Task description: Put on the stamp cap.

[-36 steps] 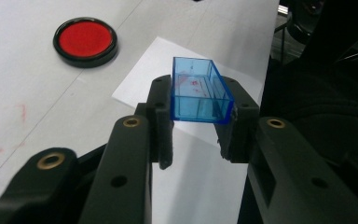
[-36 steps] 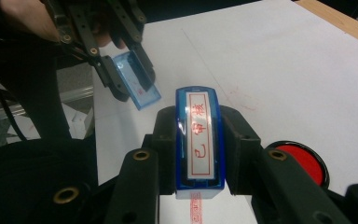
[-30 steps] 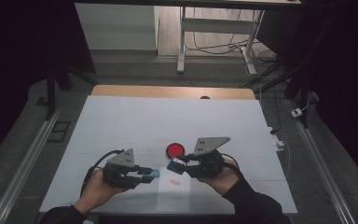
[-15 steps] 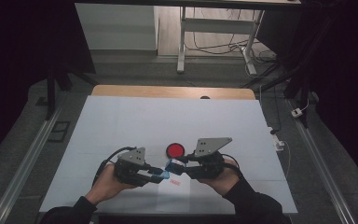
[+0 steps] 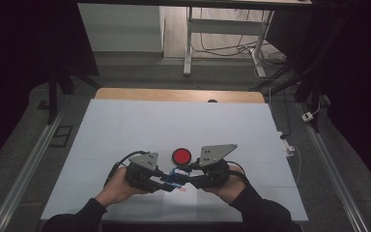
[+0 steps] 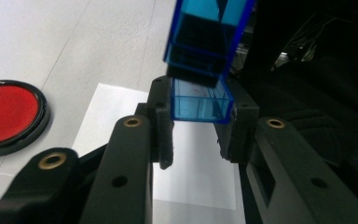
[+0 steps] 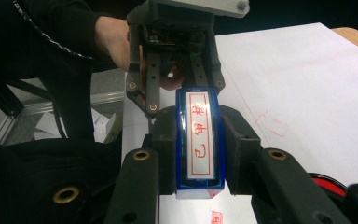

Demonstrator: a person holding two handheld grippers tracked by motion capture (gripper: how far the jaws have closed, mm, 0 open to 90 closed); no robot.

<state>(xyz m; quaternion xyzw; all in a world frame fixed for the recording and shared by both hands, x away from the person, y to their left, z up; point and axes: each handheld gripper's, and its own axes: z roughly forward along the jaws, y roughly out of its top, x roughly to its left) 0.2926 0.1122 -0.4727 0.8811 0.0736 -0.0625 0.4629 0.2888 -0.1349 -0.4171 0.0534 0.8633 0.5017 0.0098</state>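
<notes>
Near the table's front edge my two grippers meet tip to tip. My right gripper [image 5: 187, 178] [image 7: 199, 140] is shut on a blue stamp [image 7: 200, 135] whose white label bears red characters. My left gripper [image 5: 166, 182] [image 6: 198, 109] is shut on a small clear blue cap [image 6: 199, 100]. The cap sits against the dark end of the stamp's body [image 6: 205, 37], and I cannot tell whether it is pushed fully on. Just behind the two grippers lies a round red ink pad [image 5: 181, 155] [image 6: 7, 114]. In the right gripper view the left gripper [image 7: 175, 88] faces me.
A white paper sheet [image 6: 116, 116] lies under the grippers on the white table [image 5: 174, 125], with red stamp marks [image 7: 272, 123] on it. A wooden strip [image 5: 174, 94] edges the far side. Floor rails run along both sides.
My left gripper has moved right toward the right gripper, and its cap now meets the stamp's end. The right gripper has stayed in place.
</notes>
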